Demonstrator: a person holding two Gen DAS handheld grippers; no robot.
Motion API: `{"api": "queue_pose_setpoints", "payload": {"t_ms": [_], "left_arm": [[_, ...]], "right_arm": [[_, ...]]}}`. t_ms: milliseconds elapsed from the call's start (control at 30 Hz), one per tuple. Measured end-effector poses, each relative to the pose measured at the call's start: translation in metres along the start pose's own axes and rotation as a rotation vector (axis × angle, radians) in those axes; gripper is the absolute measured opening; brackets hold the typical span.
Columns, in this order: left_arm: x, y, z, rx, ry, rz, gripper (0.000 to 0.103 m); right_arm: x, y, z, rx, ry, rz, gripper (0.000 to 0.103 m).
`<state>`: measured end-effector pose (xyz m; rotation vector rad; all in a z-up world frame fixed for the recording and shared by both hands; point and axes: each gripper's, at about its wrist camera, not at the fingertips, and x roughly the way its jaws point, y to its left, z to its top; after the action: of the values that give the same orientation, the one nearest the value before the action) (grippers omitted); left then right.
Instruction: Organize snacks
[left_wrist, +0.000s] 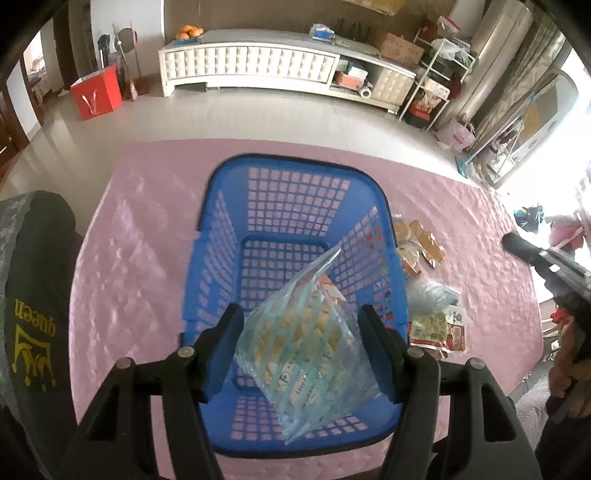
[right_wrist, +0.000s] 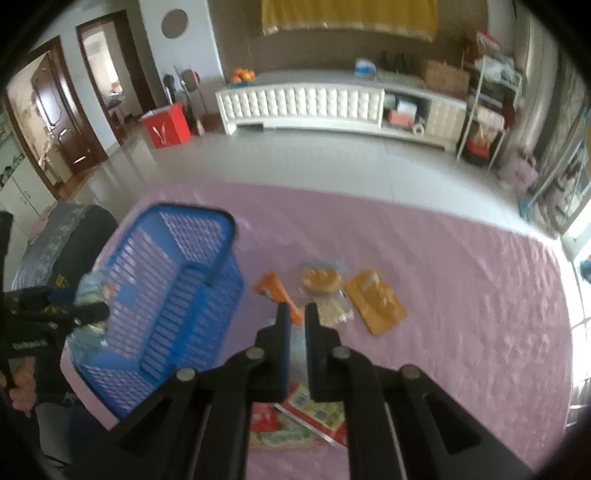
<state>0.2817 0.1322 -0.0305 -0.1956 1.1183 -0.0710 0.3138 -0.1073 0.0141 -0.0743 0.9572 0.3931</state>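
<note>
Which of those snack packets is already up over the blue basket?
The clear blue-striped bag of biscuits, between the left gripper's fingers; the others lie on the pink cloth.

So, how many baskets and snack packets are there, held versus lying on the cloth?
Blue basket: 1
Clear packet in the left gripper: 1
On the pink cloth, orange stick packet, orange flat packet, bun packet, pale packet, red-green packet: at least 5
Total: at least 7

1. Right wrist view motion-blurred; printing on the red and green packet (right_wrist: 314, 413) unreadable, packet partly hidden behind the right gripper (right_wrist: 295, 314).
2. Blue basket (left_wrist: 295, 173) near rim hidden by clear snack bag (left_wrist: 310, 343).
3. Bag lettering too small to read.
</note>
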Motion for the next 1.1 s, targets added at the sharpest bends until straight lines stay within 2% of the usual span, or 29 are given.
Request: {"api": "queue_pose_setpoints", "payload": {"t_ms": [133, 233, 367, 500, 633, 800, 867, 933, 967, 1000, 1033, 1100], "left_arm": [[-0.009, 0.01, 0.003, -0.002, -0.016, -0.003, 0.062], [-0.012, 0.013, 0.008, 0.002, -0.022, -0.016, 0.062], [-0.002, 0.016, 0.014, 0.007, -0.014, -0.039, 0.062], [0.017, 0.018, 0.02, 0.026, -0.006, -0.033, 0.062], [0.038, 0.019, 0.026, 0.035, 0.016, -0.031, 0.062], [0.062, 0.015, 0.031, 0.065, 0.05, 0.003, 0.064], [0.066, 0.015, 0.033, 0.075, 0.043, 0.029, 0.064], [0.067, 0.016, 0.035, 0.069, 0.045, 0.041, 0.064], [0.066, 0.018, 0.036, 0.065, 0.046, 0.043, 0.064], [0.064, 0.019, 0.035, 0.06, 0.046, 0.046, 0.064], [0.062, 0.02, 0.034, 0.058, 0.046, 0.046, 0.064], [0.054, 0.018, 0.03, 0.059, 0.04, 0.054, 0.064]], "right_arm": [[-0.019, 0.026, 0.022, -0.045, -0.053, 0.022, 0.01], [-0.016, 0.049, 0.034, -0.08, -0.053, 0.062, 0.01], [0.007, 0.067, 0.039, -0.089, 0.0, 0.131, 0.01], [0.05, 0.087, 0.037, -0.088, 0.087, 0.182, 0.01], [0.08, 0.102, 0.027, -0.107, 0.151, 0.178, 0.01], [0.093, 0.105, 0.026, -0.121, 0.167, 0.168, 0.011], [0.092, 0.101, 0.028, -0.131, 0.165, 0.143, 0.018], [0.089, 0.098, 0.03, -0.137, 0.156, 0.095, 0.041], [0.089, 0.098, 0.032, -0.141, 0.145, 0.061, 0.046], [0.086, 0.095, 0.033, -0.14, 0.137, 0.046, 0.056], [0.085, 0.091, 0.032, -0.133, 0.136, 0.047, 0.069], [0.076, 0.085, 0.031, -0.104, 0.119, 0.052, 0.082]]}}
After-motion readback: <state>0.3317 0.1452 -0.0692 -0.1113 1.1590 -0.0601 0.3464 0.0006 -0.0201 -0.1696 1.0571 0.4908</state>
